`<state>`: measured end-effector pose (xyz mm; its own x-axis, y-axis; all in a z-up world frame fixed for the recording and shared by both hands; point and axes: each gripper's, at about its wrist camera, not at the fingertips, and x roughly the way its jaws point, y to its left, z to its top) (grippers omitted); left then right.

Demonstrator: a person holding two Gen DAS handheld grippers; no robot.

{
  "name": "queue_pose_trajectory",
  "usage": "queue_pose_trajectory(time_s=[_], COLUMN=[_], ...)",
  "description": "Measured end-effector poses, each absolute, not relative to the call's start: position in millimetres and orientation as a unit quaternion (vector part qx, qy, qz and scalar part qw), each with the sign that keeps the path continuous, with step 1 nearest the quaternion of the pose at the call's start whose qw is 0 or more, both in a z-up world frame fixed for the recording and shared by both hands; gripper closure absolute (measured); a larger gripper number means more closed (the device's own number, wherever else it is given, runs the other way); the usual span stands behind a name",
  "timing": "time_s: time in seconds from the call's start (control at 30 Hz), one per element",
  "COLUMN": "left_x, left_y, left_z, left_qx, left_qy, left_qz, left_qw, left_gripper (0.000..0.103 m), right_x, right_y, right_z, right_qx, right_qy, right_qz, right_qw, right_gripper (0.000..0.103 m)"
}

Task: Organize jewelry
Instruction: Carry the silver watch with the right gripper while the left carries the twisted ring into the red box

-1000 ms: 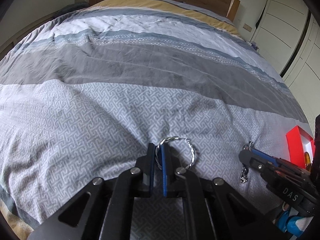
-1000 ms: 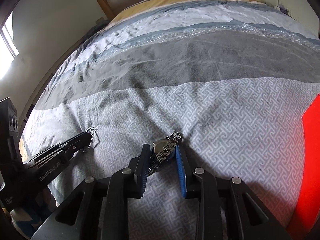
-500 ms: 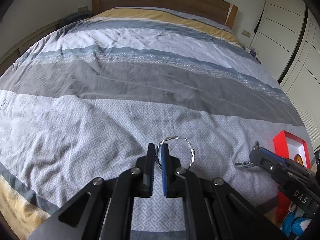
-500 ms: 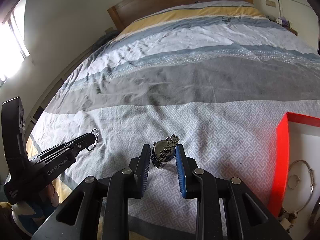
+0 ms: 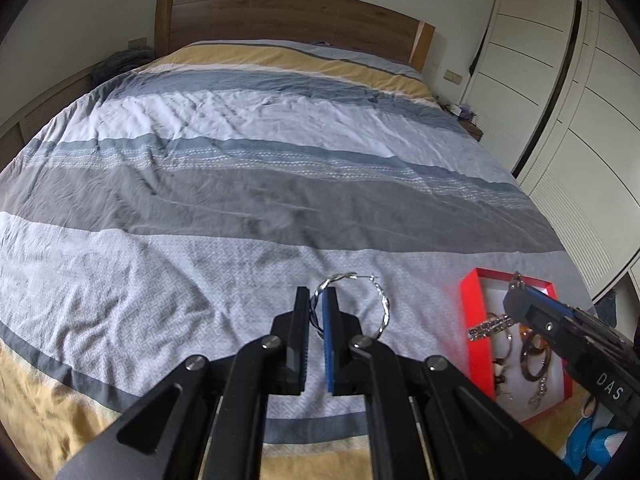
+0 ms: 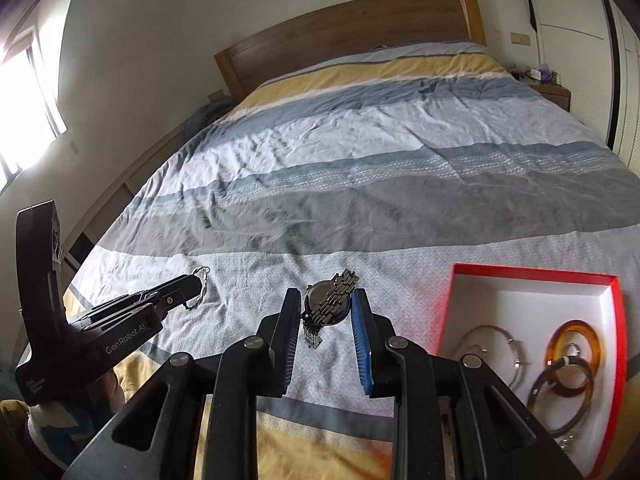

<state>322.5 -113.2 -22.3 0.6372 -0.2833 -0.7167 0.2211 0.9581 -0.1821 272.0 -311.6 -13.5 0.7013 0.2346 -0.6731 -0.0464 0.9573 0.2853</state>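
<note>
Both grippers are rising away from the striped duvet [image 5: 224, 208]; a second ago each wrist view sat close over the patterned fabric, and now the whole bed and the wooden headboard [image 5: 288, 20] are showing. Each is carrying its piece up with it.

Left gripper [image 5: 316, 320]: jaws nearly together, pinching one side of a twisted silver hoop bracelet [image 5: 382, 304]; the rest of the ring is sticking out free to the right of the blue pad.

Right gripper [image 6: 326, 320]: jaws narrow, clamping a metal-band wristwatch [image 6: 326, 304], dial and links standing between the pads, the band's tail dangling below.

Meaning for the task, as a judgement: both pickups look complete and the carry toward the red jewelry box [image 6: 532, 276] is under way; placing is not yet done.

View differences:
- Right wrist view is showing the box interior plainly: an amber bangle [image 6: 576, 346], a dark bangle [image 6: 560, 400] and a thin wire bangle [image 6: 488, 340] already lying inside. It also shows the left gripper from the side, with the bracelet at its tip.
- Left wrist view is showing the box partly hidden behind the right gripper, with the watch band hanging over it, and the white wardrobe doors [image 5: 560, 100] along the right.
</note>
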Motion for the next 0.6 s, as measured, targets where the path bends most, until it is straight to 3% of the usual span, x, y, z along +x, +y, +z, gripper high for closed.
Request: queue_pose_trajectory(time_s=[0.6], left_x=[295], left_y=[-316], left_z=[-48], left_qx=[0.028], left_qy=[0.427], left_qz=[-0.268], left_qw=[0.863], left_gripper=[0.098], right_x=[251], right_y=[-478], right_z=[-45], right_qx=[0.110], right_qy=[0.403], right_qz=[-0.036], right_qw=[0.908], right_gripper=[0.077])
